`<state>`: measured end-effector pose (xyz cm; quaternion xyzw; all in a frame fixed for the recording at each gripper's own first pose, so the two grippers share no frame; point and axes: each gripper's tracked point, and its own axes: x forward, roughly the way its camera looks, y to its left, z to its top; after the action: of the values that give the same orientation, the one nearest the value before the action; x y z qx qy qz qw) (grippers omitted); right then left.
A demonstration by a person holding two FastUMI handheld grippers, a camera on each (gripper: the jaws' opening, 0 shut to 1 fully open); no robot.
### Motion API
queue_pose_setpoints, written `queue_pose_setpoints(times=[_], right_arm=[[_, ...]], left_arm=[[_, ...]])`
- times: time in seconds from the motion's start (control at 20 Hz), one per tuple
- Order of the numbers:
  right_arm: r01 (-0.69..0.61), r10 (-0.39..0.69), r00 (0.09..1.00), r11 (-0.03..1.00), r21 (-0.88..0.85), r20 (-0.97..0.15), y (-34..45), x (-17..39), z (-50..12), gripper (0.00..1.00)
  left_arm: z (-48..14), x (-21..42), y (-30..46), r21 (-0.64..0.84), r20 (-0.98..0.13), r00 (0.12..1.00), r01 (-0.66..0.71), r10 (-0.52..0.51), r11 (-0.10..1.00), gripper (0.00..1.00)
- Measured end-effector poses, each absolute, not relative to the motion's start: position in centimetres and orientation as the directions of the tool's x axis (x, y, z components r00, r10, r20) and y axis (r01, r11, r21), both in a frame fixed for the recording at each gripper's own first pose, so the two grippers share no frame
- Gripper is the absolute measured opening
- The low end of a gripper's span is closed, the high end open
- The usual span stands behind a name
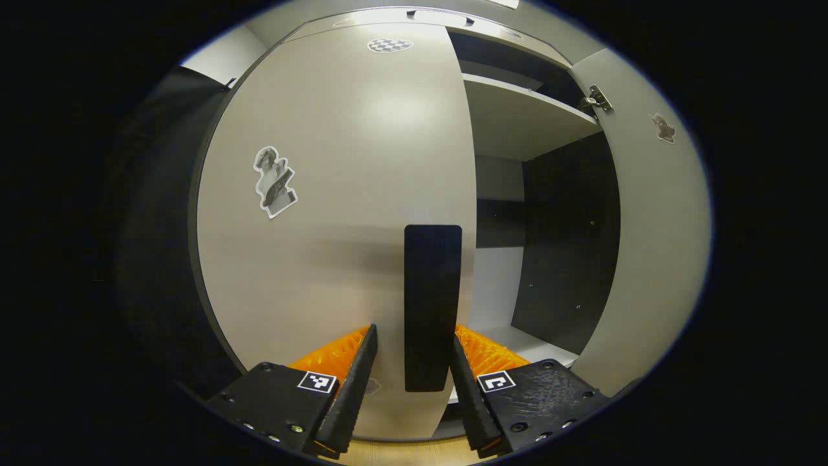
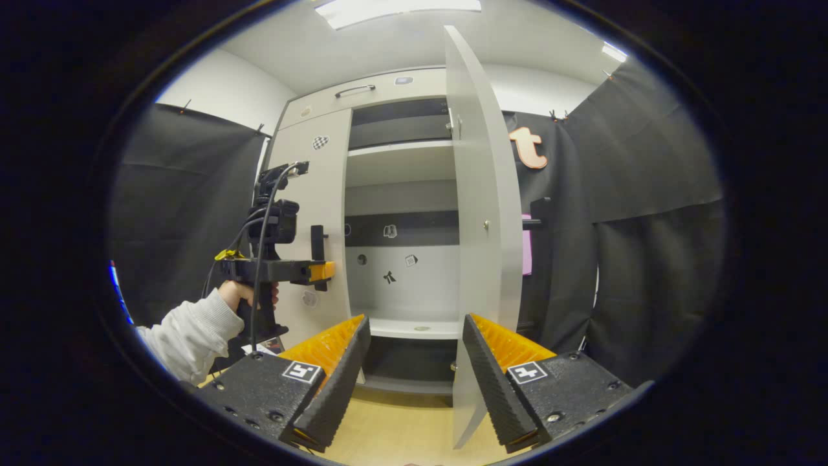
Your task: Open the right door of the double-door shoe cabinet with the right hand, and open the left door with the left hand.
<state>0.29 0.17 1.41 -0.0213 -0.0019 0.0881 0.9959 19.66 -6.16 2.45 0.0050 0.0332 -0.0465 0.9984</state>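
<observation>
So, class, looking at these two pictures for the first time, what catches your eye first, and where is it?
The right door stands swung wide open, showing bare shelves inside the cabinet. The left door is shut, with its dark handle between the open fingers of the left gripper. The right gripper hangs open, back from the cabinet.
</observation>
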Motion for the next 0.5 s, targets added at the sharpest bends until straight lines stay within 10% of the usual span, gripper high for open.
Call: queue_pose_setpoints(times=[0.1,0.2,0.5], right_arm=[[-0.176,0.176,0.984,0.983,-0.045,-0.003,0.21,0.23,1.27,0.9],[-0.174,0.174,0.985,0.984,-0.043,-0.005,0.08,0.19,1.18,0.9],[-0.179,0.179,0.984,0.983,-0.038,-0.003,0.29,0.29,1.14,0.9]], left_arm=[[2.43,19.58,-7.27,-0.003,-0.062,0.989,0.131,-0.131,0.991,0.65],[2.51,19.45,-7.22,0.031,-0.058,0.992,0.115,-0.113,0.993,0.29],[2.55,19.51,-7.41,0.009,-0.037,0.989,0.147,-0.146,0.989,0.05]])
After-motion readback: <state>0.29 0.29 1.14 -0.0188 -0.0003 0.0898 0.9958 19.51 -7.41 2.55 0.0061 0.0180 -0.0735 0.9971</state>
